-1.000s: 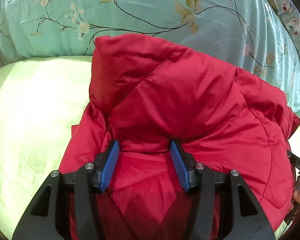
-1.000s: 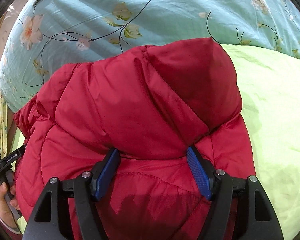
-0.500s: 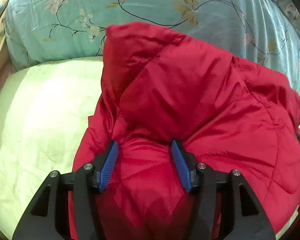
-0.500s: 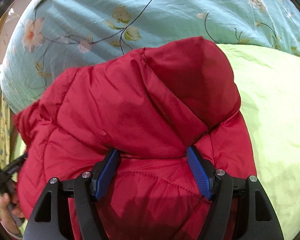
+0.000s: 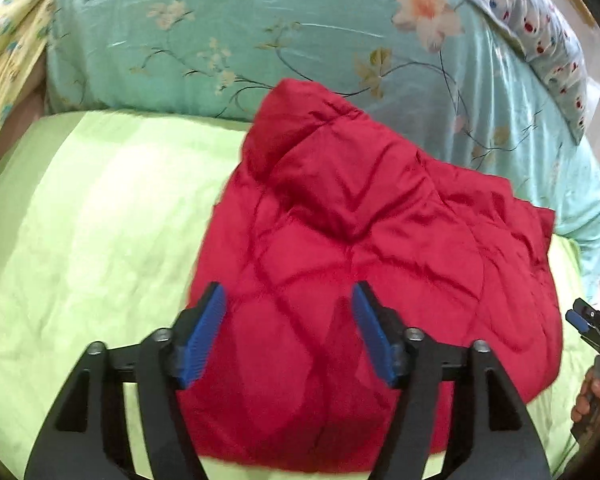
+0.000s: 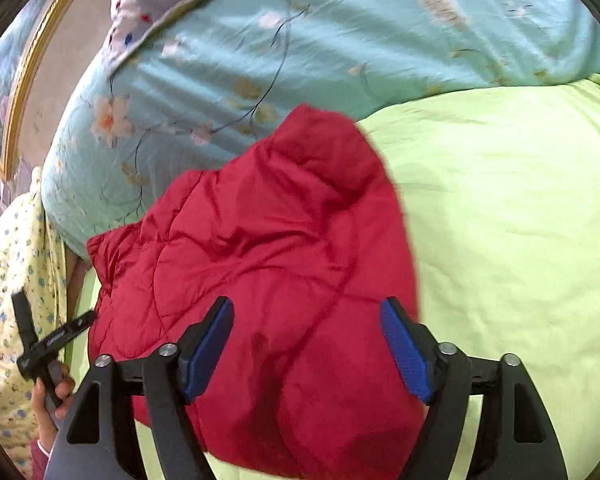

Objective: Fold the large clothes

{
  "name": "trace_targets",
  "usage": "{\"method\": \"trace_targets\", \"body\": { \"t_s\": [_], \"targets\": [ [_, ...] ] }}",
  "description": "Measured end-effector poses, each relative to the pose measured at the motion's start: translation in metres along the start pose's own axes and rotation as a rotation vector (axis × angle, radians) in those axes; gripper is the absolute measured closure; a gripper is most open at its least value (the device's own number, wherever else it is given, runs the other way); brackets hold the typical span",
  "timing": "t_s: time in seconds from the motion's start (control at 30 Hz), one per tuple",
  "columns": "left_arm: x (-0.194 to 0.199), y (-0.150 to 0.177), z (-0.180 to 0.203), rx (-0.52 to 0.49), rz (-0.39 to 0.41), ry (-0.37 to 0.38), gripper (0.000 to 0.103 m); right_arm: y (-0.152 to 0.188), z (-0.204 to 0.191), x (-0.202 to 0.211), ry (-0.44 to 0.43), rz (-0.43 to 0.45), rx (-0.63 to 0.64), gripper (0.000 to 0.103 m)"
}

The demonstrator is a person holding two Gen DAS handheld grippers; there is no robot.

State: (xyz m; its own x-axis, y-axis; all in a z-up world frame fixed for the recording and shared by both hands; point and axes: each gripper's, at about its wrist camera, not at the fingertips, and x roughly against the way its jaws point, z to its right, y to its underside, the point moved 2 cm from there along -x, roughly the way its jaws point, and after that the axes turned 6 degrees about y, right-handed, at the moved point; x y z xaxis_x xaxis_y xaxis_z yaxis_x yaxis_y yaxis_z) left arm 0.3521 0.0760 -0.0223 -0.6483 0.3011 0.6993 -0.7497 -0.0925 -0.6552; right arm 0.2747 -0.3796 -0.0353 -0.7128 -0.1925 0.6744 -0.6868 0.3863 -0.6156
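A red quilted jacket lies folded in a puffy bundle on the light green sheet, its far end against the teal quilt. My left gripper hovers over the jacket's near left part. Its jaws are opening, and the blue pads stand clear of the cloth with nothing pinched. In the right wrist view the same jacket fills the middle. My right gripper hangs over its near right part, jaws opening wide, pads apart from the fabric. The jacket's near edge is hidden behind the gripper frames.
A teal floral quilt is heaped along the far side of the bed. A dotted pillow lies at the far right and a yellow floral cloth hangs on the left. A hand grips the other tool's handle. Green sheet spreads to the right.
Both grippers have let go of the jacket's fold and drawn back and upward. Their jaws stand wider. The jacket has settled flatter on the sheet and looks smaller in both views.
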Motion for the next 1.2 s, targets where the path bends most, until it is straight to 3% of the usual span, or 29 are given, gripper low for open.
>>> {"method": "trace_targets", "body": {
  "t_s": [0.07,0.3,0.47,0.83,0.97,1.2],
  "targets": [
    [0.006,0.009,-0.012,0.035,-0.021,0.035,0.033,0.001,0.012,0.01,0.019,0.02,-0.019,0.021],
    [0.011,0.021,-0.051,0.182,-0.056,0.129,0.033,0.011,0.043,0.006,0.033,-0.043,-0.108,0.02],
    [0.011,0.021,-0.068,0.237,-0.043,0.172,0.033,0.019,0.05,0.002,-0.011,-0.07,-0.138,0.02],
    [-0.024,0.015,-0.079,0.355,-0.088,0.315,0.028,0.022,0.052,-0.028,-0.123,-0.139,-0.203,0.016],
    [-0.038,0.015,-0.077,0.382,-0.105,0.36,0.021,0.023,0.052,-0.042,-0.141,-0.172,-0.218,0.015],
    [-0.062,0.013,-0.071,0.43,-0.122,0.426,0.017,0.021,0.045,-0.067,-0.203,-0.209,-0.216,0.008]
  ]
}}
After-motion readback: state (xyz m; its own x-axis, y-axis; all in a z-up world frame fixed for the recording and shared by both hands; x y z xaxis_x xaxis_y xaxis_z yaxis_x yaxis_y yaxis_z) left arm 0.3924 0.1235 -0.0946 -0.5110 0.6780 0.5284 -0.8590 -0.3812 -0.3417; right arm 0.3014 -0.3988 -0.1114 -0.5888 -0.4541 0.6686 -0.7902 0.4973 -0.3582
